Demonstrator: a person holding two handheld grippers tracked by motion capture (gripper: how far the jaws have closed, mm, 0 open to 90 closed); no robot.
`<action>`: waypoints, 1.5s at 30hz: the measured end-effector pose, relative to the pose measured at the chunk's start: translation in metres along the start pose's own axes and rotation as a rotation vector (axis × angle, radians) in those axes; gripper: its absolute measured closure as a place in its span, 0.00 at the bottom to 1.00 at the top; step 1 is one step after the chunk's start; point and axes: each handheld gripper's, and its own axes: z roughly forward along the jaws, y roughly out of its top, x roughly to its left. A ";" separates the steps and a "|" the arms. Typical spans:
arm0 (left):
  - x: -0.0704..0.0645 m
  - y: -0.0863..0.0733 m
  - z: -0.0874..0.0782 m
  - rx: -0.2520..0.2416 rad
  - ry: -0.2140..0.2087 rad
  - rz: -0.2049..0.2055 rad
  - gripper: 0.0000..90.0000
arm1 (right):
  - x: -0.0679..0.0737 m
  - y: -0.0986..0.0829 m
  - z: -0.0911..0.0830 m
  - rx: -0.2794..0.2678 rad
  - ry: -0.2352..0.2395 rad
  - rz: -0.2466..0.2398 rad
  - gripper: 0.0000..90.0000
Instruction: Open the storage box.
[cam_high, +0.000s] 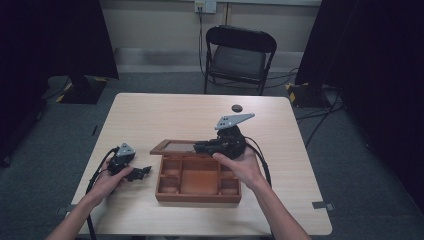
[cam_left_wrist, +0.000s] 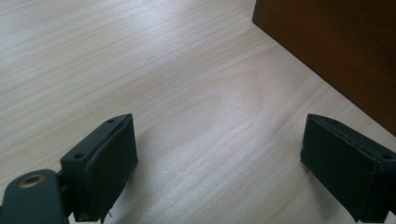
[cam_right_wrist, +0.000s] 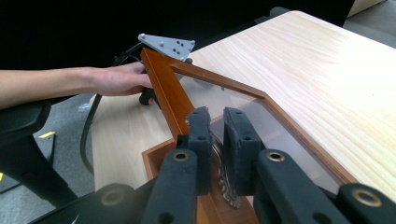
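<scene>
A brown wooden box (cam_high: 197, 192) with several open compartments stands on the table's near middle. Its glass-paned lid (cam_high: 172, 146) is swung up and back from the far side. My right gripper (cam_high: 201, 146) is over the box's far edge, shut on the lid. In the right gripper view my right gripper (cam_right_wrist: 217, 135) pinches the lid's frame (cam_right_wrist: 166, 88) at an ornate metal clasp (cam_right_wrist: 225, 184). My left gripper (cam_high: 142, 172) rests on the table just left of the box, open. Between its pads, my left gripper (cam_left_wrist: 219, 158) holds nothing, and the box's wall (cam_left_wrist: 341, 46) is at the upper right.
A small black round thing (cam_high: 236, 107) lies on the far part of the light wooden table (cam_high: 150, 110). A black folding chair (cam_high: 240, 55) stands beyond the table. Cables run over the grey floor; dark curtains hang on both sides.
</scene>
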 end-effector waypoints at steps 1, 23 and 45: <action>0.000 0.000 0.000 -0.003 -0.003 -0.001 0.11 | 0.000 0.000 0.001 0.000 -0.003 -0.001 0.91; 0.000 0.000 0.000 -0.002 -0.003 0.000 0.11 | -0.004 0.009 0.002 -0.008 -0.017 -0.006 0.92; 0.000 0.000 0.000 0.000 -0.001 0.000 0.11 | -0.008 0.017 0.001 -0.021 -0.024 -0.002 0.94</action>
